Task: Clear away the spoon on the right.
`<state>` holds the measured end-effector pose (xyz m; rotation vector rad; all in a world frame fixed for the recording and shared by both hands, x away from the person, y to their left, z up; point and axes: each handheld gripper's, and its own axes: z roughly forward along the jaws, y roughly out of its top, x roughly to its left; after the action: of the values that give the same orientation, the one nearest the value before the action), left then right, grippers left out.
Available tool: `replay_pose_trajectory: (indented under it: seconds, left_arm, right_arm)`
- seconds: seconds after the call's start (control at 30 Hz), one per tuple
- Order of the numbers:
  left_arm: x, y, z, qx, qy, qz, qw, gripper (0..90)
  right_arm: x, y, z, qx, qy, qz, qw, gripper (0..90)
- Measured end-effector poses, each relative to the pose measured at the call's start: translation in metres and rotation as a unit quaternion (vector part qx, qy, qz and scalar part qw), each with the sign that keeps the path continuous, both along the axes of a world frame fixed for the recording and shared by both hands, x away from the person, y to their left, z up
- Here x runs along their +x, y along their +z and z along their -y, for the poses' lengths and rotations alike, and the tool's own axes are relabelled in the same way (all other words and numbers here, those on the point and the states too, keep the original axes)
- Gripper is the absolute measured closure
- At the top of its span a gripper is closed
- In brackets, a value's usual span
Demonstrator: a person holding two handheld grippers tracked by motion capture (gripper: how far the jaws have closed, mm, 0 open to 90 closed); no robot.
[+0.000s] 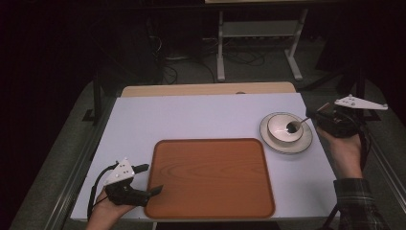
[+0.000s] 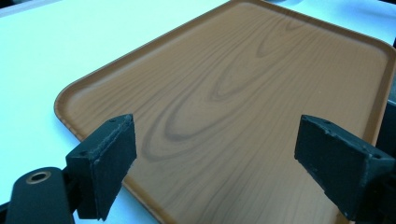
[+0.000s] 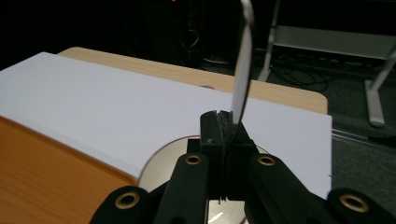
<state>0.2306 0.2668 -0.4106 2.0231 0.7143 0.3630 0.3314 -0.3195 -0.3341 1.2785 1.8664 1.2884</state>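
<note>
A white bowl [image 1: 280,125] sits on a round plate [image 1: 287,146] at the right of the white table [image 1: 191,115]. A metal spoon [image 1: 298,123] rests with its head in the bowl. My right gripper [image 1: 312,116] is shut on the spoon's handle. In the right gripper view the handle [image 3: 243,79] rises from the shut gripper [image 3: 223,123], above the plate [image 3: 163,165]. A brown wood-grain tray [image 1: 210,177] lies at front centre. My left gripper [image 1: 149,178] stands open at the tray's left front corner. In the left gripper view it [image 2: 215,154] hangs over the tray [image 2: 233,93] with nothing between its fingers.
The tray's edge [image 3: 46,177] lies just left of the plate. A bare wooden strip [image 1: 206,89] runs along the table's far edge. Beyond it stand a metal frame [image 1: 258,43] and loose cables [image 1: 239,57] on the dark floor.
</note>
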Motion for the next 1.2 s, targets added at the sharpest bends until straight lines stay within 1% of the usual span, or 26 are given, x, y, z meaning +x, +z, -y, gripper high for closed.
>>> replay_pose_trajectory:
  seconds: [0.17, 0.3, 0.4, 0.5, 0.57, 0.67, 0.77, 0.97, 1.07, 1.2]
  left_arm:
    - [-0.001, 0.0, 0.0, 0.001, -0.002, 0.001, 1.0, 12.4]
    - [-0.001, 0.0, 0.0, 0.001, -0.003, 0.002, 1.0, 12.4]
    - [-0.001, 0.001, 0.001, 0.001, -0.004, 0.002, 1.0, 12.4]
    - [-0.001, 0.0, 0.001, 0.002, -0.004, 0.002, 1.0, 12.4]
    - [-0.001, 0.0, 0.0, 0.001, -0.004, 0.002, 1.0, 12.5]
    - [-0.001, 0.001, 0.001, 0.002, -0.004, 0.002, 1.0, 12.5]
    - [-0.001, 0.001, 0.001, 0.002, -0.005, 0.003, 1.0, 12.5]
    - [-0.001, 0.001, 0.0, 0.002, -0.005, 0.003, 1.0, 12.4]
    - [-0.001, 0.001, 0.0, 0.002, -0.006, 0.003, 1.0, 12.4]
    - [-0.001, 0.001, 0.001, 0.002, -0.006, 0.003, 1.0, 12.4]
  right_arm:
    - [-0.006, 0.009, -0.009, 0.0, 0.028, 0.0, 0.9996, 88.4]
    - [-0.009, 0.011, -0.015, -0.001, 0.049, -0.002, 0.9988, 88.4]
    - [-0.011, 0.014, -0.022, -0.009, 0.065, -0.003, 0.9979, 88.4]
    - [-0.014, 0.016, -0.027, -0.007, 0.081, -0.002, 0.9967, 88.5]
    - [-0.015, 0.017, -0.031, -0.009, 0.091, 0.0, 0.9958, 88.4]
    - [-0.018, 0.017, -0.04, -0.017, 0.108, -0.002, 0.9941, 88.4]
    - [-0.019, 0.017, -0.048, -0.024, 0.118, -0.004, 0.9927, 88.4]
    - [-0.021, 0.014, -0.064, -0.041, 0.142, -0.012, 0.9889, 88.4]
    - [-0.021, 0.011, -0.071, -0.048, 0.157, -0.019, 0.9863, 88.4]
    - [-0.019, 0.006, -0.08, -0.064, 0.172, -0.03, 0.9825, 88.4]
